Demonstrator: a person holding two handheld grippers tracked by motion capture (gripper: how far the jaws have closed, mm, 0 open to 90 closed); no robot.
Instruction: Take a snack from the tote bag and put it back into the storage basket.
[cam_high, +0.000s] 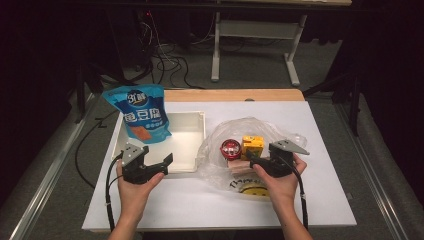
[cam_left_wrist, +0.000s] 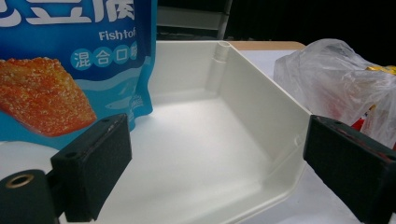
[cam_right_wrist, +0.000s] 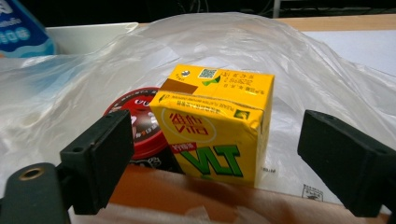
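Observation:
A yellow drink carton stands upside down on a brown box inside a clear plastic bag, with a red round tin just left of it. My right gripper is open; the carton sits in front of the gap between the jaws, with space on both sides. From above, the right gripper points left at the carton and tin. My left gripper is open at the near right corner of the white tray, holding nothing.
A blue fish tofu snack bag stands upright at the tray's left side, close to the left jaw in the left gripper view. The plastic bag lies right of the tray, with a yellow item at its near edge. White table stretches in front.

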